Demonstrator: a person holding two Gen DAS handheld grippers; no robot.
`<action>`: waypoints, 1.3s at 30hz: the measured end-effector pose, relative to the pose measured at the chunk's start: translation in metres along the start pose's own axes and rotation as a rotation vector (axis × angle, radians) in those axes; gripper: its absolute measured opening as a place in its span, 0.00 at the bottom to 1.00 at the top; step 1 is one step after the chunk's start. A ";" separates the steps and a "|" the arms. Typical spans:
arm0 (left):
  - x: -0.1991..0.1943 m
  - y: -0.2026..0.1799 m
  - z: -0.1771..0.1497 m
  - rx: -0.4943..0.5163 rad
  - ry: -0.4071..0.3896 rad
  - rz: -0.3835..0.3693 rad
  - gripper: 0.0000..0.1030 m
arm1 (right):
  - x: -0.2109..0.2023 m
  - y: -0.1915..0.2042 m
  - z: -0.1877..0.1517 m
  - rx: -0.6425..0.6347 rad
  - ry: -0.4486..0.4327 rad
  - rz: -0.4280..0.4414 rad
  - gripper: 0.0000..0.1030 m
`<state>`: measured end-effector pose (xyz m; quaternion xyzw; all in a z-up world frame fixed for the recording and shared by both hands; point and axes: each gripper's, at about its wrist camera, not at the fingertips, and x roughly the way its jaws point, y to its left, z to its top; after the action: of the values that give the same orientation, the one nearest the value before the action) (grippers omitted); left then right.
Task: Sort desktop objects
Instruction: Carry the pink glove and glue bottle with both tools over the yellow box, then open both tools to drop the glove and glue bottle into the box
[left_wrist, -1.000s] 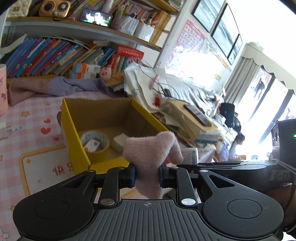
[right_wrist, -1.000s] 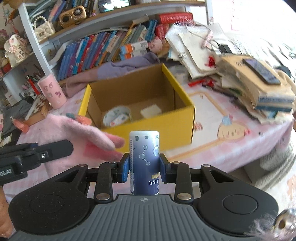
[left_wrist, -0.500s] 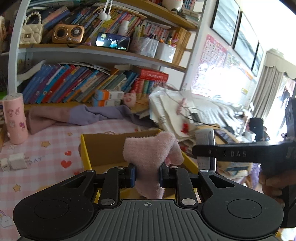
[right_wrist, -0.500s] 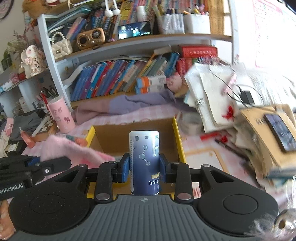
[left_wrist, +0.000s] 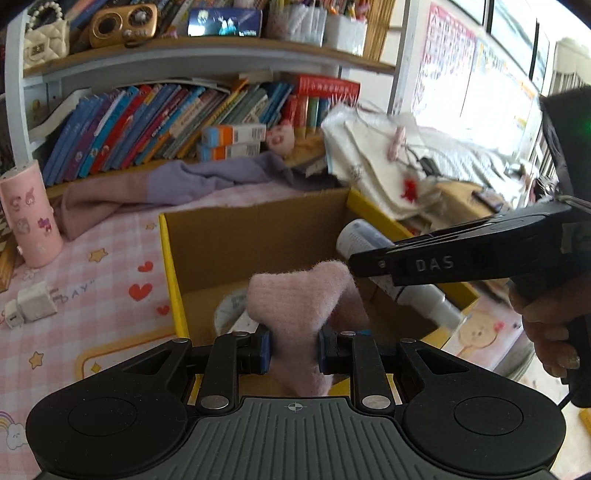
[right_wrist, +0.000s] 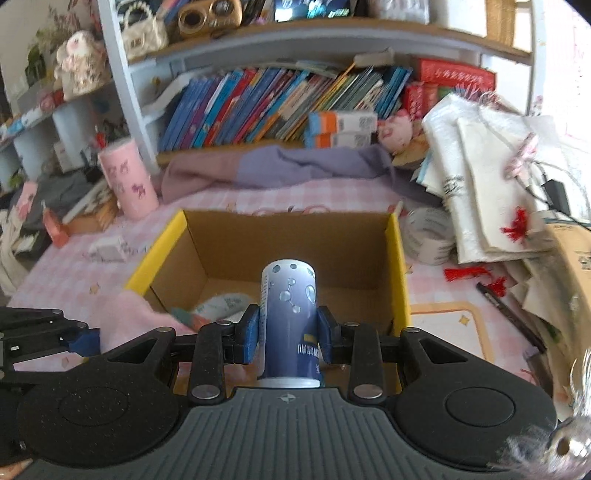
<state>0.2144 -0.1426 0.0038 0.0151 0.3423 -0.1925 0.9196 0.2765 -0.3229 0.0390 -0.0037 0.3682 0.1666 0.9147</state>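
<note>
My left gripper (left_wrist: 294, 349) is shut on a fluffy pink sock (left_wrist: 301, 306), held over the near edge of the yellow cardboard box (left_wrist: 168, 266). My right gripper (right_wrist: 287, 338) is shut on a blue and white cylindrical bottle (right_wrist: 289, 317), held upright above the same box (right_wrist: 398, 273). In the left wrist view the bottle (left_wrist: 373, 266) and the right gripper's black body come in from the right, over the box. In the right wrist view the sock (right_wrist: 136, 319) and the left gripper show at the lower left. A tape roll (right_wrist: 218, 306) lies inside the box.
A pink cup (right_wrist: 127, 181) stands left of the box and a white charger (left_wrist: 31, 304) lies on the pink checked tablecloth (left_wrist: 103, 288). A tape roll (right_wrist: 428, 236), paper stacks (right_wrist: 480, 184) and a purple cloth (right_wrist: 295, 166) crowd the right and back. Bookshelves (right_wrist: 280, 99) stand behind.
Both grippers have swung toward the box and tilted down; the box opening now lies straight ahead in both views. The right gripper with the bottle has come in over the box beside the sock.
</note>
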 end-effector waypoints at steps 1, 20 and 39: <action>0.003 0.000 0.000 0.001 0.010 0.003 0.21 | 0.005 0.000 -0.001 -0.005 0.013 0.005 0.29; 0.028 -0.001 -0.002 0.047 0.081 0.085 0.35 | 0.069 -0.006 -0.016 -0.015 0.239 0.093 0.29; -0.022 -0.009 -0.007 -0.008 -0.053 0.112 0.78 | 0.028 -0.008 -0.013 0.035 0.111 0.078 0.39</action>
<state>0.1919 -0.1427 0.0133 0.0254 0.3170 -0.1399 0.9377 0.2892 -0.3239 0.0098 0.0173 0.4210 0.1955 0.8856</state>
